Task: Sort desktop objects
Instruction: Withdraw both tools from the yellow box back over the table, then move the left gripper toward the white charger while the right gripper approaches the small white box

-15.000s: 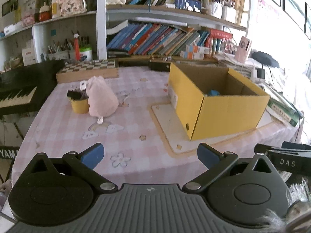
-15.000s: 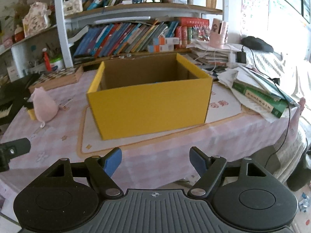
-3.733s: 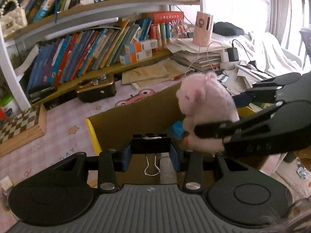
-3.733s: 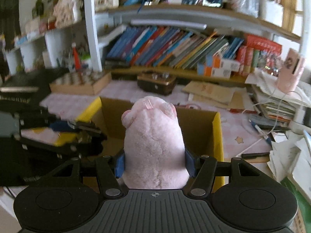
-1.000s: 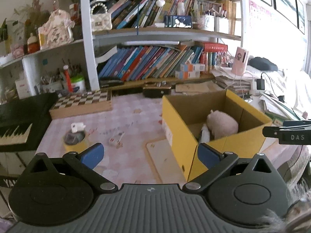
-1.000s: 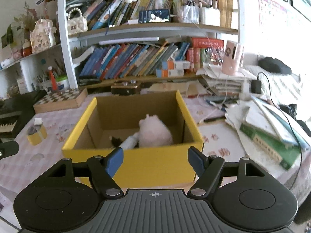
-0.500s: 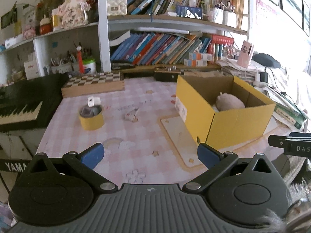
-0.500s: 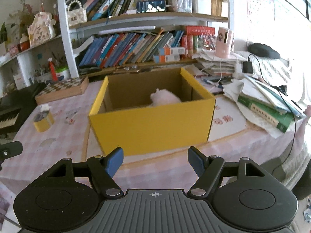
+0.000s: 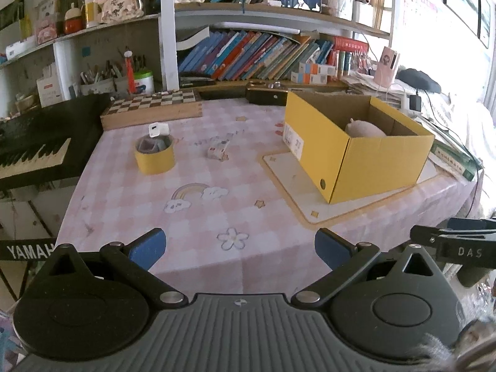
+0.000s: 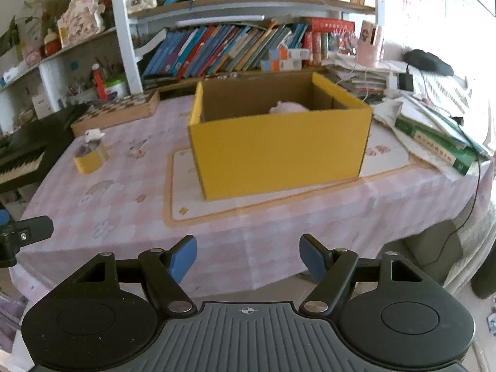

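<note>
Left to right across the tablecloth (image 9: 192,217). My left gripper (image 9: 240,248) hangs released at the near edge of the table, blue pads wide apart with nothing between them. At far left stands the yellow tape roll (image 9: 154,158), upright on its flat side, with some dark and pale bits resting in its core; a small white item (image 9: 158,129) lies just behind it, touching or nearly so, I cannot tell which. Near the middle lies a small pale packet (image 9: 218,152), flat on the cloth and apart from everything else.

To the right stands the yellow cardboard box (image 9: 381,167) on a pale mat, open at the top, with the pink plush toy (image 9: 364,130) inside against the far right wall, only its upper curve showing above the rim. My right gripper (image 10: 248,257) faces the long wall of that box from the table's edge, likewise released and empty.

As I judge it, the step in hand is picking the next loose item for the box, and the tape roll is the likely one. To do it well I would bring the left tongs in over the roll, pads straddling one wall of the ring rather than its full width, and close only once the wall sits squarely between them. The loose bits in its core may spill if I tilt it, so I would carry it level and set it down in the box's free left half, clear of the plush.
</note>
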`<state>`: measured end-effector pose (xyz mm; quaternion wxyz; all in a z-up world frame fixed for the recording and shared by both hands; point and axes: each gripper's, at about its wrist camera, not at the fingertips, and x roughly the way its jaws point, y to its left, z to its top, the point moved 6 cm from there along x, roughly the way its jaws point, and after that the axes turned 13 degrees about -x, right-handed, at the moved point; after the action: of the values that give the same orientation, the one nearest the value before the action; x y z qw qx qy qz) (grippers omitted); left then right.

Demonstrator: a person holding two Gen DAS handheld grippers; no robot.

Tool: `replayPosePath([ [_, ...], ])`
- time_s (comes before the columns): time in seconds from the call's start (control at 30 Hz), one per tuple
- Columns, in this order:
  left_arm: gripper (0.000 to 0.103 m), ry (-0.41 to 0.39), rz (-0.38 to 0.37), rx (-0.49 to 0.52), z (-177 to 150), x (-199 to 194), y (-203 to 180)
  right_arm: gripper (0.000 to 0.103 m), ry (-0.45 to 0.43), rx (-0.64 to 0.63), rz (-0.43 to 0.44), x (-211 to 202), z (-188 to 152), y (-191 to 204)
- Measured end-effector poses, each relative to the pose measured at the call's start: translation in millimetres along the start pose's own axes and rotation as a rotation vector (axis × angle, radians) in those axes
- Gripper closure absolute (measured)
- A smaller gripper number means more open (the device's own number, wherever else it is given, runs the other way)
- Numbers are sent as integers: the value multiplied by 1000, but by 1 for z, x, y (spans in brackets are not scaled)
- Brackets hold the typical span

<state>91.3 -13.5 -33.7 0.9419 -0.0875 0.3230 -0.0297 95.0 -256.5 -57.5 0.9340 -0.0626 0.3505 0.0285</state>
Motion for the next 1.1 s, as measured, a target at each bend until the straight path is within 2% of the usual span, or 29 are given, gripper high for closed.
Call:
replayPosePath([
  [0.3,0,9,5,4,-5,-9,22,28,-2,-19,34,-2,1,32],
  [1.1,0,6,87,-90,-7,-22,98,27,14,-161,159,8,12,122],
])
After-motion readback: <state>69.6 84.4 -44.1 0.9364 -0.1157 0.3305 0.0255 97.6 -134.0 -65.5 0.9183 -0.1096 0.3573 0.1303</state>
